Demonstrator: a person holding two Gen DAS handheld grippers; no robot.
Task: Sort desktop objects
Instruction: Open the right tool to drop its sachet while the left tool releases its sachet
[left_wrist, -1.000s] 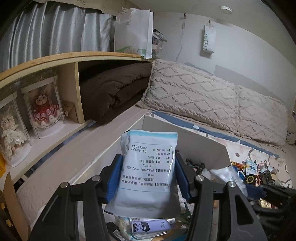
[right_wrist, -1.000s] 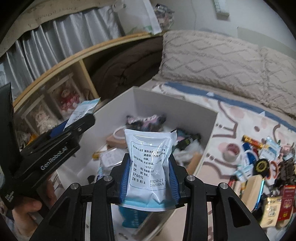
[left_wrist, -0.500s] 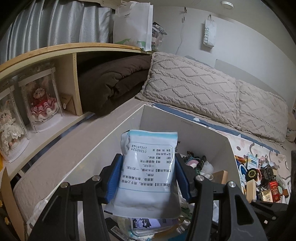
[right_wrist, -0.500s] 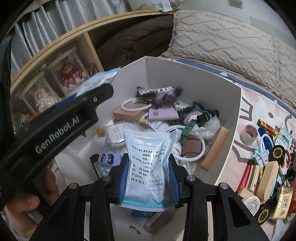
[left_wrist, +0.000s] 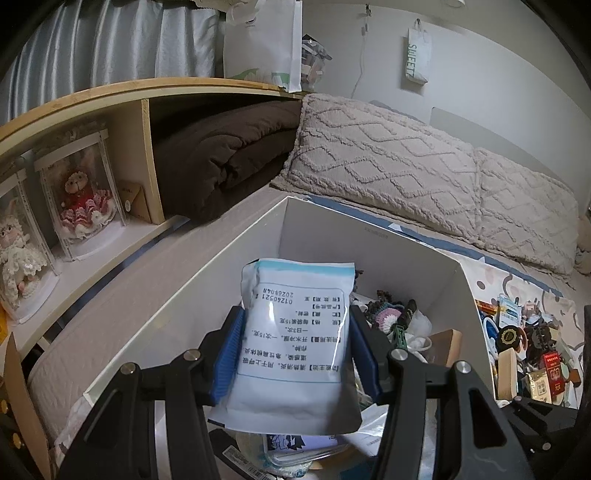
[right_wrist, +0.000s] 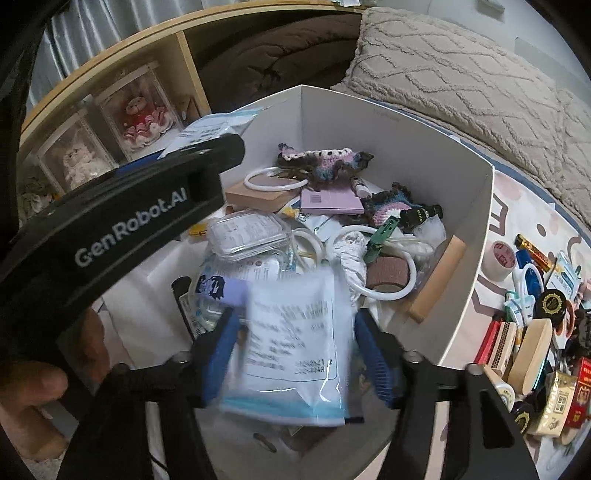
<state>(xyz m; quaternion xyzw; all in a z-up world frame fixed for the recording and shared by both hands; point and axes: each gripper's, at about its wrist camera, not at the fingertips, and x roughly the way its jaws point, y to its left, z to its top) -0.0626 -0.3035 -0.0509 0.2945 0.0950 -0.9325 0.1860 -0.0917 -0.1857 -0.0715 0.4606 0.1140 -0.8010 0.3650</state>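
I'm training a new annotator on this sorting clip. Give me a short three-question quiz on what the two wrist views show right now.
1. True or false: the left tongs are clamped on a white sachet.
2. Multiple choice: the sachet between the right tongs is over A) the pillow, B) the white box, C) the shelf.
3. Short answer: where does the roll of tape lie relative to the box?

Key:
1. True.
2. B; those tongs are opening and the pads stand clear of the sachet.
3. Outside it, on the bedsheet beside the box's wall.
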